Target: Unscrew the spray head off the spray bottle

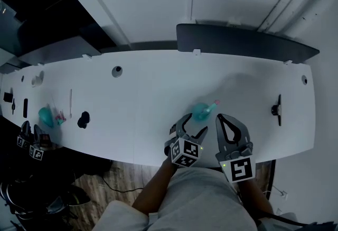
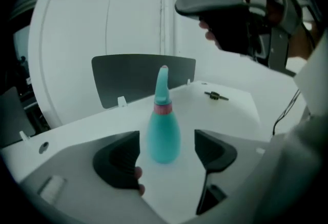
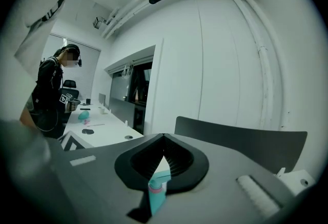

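A teal spray bottle [image 1: 202,112] stands upright on the white table [image 1: 142,98], with a pink collar [image 2: 163,109] under its tapered teal spray head [image 2: 162,84]. My left gripper [image 1: 193,126] is open just in front of it. In the left gripper view the bottle [image 2: 164,136] stands between the spread jaws of the left gripper [image 2: 165,142], and neither pad touches it. My right gripper [image 1: 222,119] is shut and empty, right of the bottle. In the right gripper view the right gripper [image 3: 164,138] has its tips together, and the bottle [image 3: 157,195] shows through the gap below them.
A dark divider panel [image 1: 243,39] runs along the table's far edge. A small black part [image 1: 277,108] lies to the right. At the far left are another teal bottle [image 1: 46,115], a black object [image 1: 83,119] and another person's grippers [image 1: 31,145].
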The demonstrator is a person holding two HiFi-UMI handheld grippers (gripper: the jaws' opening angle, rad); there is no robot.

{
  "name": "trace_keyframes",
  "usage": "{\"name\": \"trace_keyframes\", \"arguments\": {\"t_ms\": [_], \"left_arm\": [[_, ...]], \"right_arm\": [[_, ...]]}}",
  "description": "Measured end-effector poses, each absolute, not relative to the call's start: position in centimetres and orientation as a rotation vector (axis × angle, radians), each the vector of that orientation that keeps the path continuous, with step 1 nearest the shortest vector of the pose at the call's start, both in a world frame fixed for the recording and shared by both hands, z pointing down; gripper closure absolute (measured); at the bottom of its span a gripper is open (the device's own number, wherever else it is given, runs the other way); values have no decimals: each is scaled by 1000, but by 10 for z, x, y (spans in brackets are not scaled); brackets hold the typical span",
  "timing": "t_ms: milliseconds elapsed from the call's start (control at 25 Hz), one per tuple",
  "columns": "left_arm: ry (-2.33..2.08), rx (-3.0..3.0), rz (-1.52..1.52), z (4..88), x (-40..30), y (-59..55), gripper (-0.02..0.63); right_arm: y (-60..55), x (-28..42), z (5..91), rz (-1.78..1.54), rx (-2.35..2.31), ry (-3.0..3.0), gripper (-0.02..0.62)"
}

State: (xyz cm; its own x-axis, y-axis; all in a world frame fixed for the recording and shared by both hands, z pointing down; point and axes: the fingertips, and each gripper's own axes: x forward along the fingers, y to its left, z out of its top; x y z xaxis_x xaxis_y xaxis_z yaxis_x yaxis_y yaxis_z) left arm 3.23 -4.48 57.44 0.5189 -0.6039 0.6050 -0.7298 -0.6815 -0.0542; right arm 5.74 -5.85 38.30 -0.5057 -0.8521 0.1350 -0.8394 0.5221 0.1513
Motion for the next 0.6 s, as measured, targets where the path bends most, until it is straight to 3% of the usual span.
{"name": "trace_keyframes", "arguments": {"t_ms": [280,600], "left_arm": [[-1124,2523,1033,612,48,-69,215],[-1095,2501,1145,641,56,-81,222]], "right_arm": [[-65,73,388,-81,1440,-2545,594],[-74,83,394,-52,1459,-2527,594]]}}
